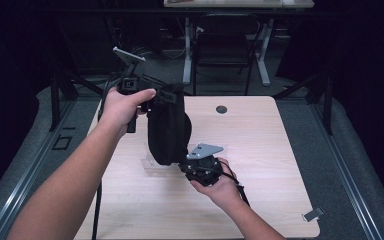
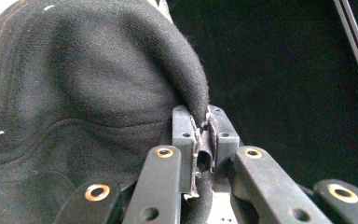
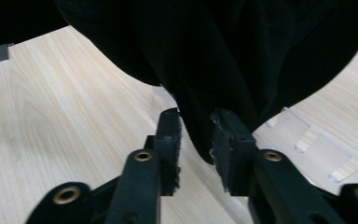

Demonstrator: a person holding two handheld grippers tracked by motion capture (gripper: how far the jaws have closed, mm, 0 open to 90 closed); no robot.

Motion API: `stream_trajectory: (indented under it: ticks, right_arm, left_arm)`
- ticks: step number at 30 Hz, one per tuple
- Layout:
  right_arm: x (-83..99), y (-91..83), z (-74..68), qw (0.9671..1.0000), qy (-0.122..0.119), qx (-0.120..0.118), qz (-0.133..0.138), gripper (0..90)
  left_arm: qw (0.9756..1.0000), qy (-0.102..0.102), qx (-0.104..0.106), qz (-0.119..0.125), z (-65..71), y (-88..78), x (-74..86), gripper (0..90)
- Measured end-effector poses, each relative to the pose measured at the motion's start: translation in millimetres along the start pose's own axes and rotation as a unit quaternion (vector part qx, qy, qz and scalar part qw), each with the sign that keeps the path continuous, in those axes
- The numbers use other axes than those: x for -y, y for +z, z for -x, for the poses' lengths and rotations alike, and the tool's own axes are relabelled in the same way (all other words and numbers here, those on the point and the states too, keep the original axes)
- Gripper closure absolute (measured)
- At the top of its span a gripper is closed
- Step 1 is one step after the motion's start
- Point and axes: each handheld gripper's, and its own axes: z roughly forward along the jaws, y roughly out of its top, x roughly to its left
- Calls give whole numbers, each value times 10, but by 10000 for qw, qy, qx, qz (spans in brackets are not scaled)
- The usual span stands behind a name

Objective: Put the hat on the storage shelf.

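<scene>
High view is showing a black woolly knit cloth, bag-like and soft [image 1: 167, 127], hanging above the pale wooden tabletop [image 1: 260, 150], with its lower end dangling just over a clear plastic stand [image 1: 152, 164] that is lying on the tabletop beneath it. The left gripper [image 1: 155, 100] is holding the cloth from the top: in the left gripper view its fingers [image 2: 182, 140] are pressing together on a thin fold of the cloth's edge [image 2: 200, 105], so the whole weight is riding on that narrow pinch. The right gripper [image 1: 190, 162] is sitting at the cloth's lower end, on the side away from the left gripper, and in the right gripper view its fingers [image 3: 169, 140] are standing apart with the cloth's bottom tip [image 3: 200, 135] hanging between them; whether the pads are already touching the fabric I cannot tell. My judgement is that the main risk is the right fingers catching only the loose tip, or nothing, since the soft fabric is free to swing out from between them. A pull downward on a weak bite could also be dragging the fold out of the left fingers, dropping the cloth onto the clear stand and knocking it.
</scene>
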Motion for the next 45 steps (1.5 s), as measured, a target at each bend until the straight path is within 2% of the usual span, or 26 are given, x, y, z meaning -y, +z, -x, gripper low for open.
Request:
stream_trajectory:
  ticks: [6, 13, 19, 24, 28, 34, 36, 45]
  right_arm:
    - [-42, 17, -36, 9998, -159, 110, -87, 793]
    - [-20, 0, -71, 9986, -403, 306, -148, 821]
    - [17, -9, -79, 9987, -345, 365, -69, 824]
    - [50, -31, -51, 9989, -263, 377, -79, 832]
    - [93, -27, -20, 9991, -158, 398, -75, 842]
    - [171, 4, 41, 9987, -68, 452, -241, 848]
    - [208, 6, 60, 9991, 12, 376, -189, 848]
    - [275, -15, 73, 9990, 30, 375, -242, 846]
  left_arm:
    - [10000, 42, -2, -7, 19, 27, 3, 840]
    - [9999, 49, 150, 10, 33, 52, 6, 793]
    - [9996, 53, 272, 45, 60, 65, 17, 746]
    - [9996, 62, 264, 94, 44, 12, 16, 710]
    - [9996, 53, 213, 150, -27, -54, 15, 708]
    - [9997, -57, 140, 199, -179, -137, 39, 708]
    - [9996, -132, 98, 229, -240, -172, 50, 708]
    - [9991, -297, -41, 299, -507, -326, 127, 699]
